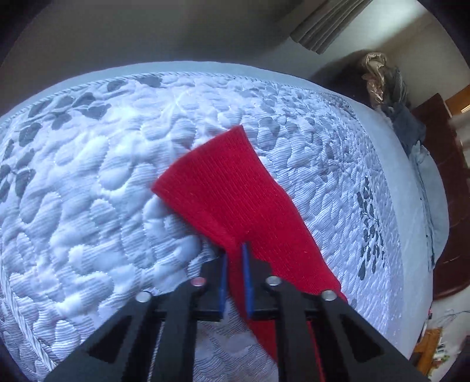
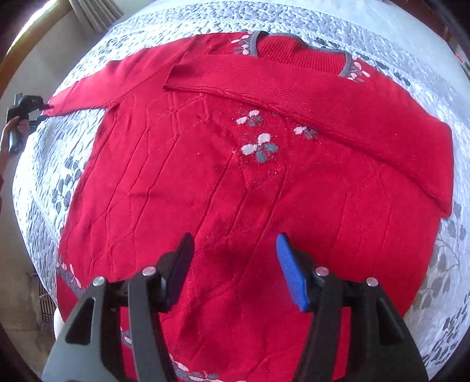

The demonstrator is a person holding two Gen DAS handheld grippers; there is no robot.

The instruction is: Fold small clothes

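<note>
My red sweater [image 2: 235, 176] lies flat on the bed [image 1: 88, 176], front up, with little leaf shapes knitted on it; one sleeve [image 2: 293, 97] is already folded across the chest, and the other sleeve [image 2: 97, 88] sticks out to the side. My left gripper [image 1: 233, 252] is squeezed tight on the end of that sleeve; I can see the red knit pinched between the blue pads. My right gripper [image 2: 235, 249] hangs over the bottom part of the sweater with its jaws wide apart and nothing in them.

I think the sweater is soft and floppy and quite light; it will sag and stretch if I pull hard, so I should lift gently. The cuff is a good place to hold, and the bottom hem too, because the edges are thicker.

The bed cover is bumpy and quilted, white with grey leaves; I guess it will not let the knit slide much. Behind the bed are grey curtains [image 1: 326, 26], a pile of clothes [image 1: 387, 82] and dark wooden furniture [image 1: 440, 176].
</note>
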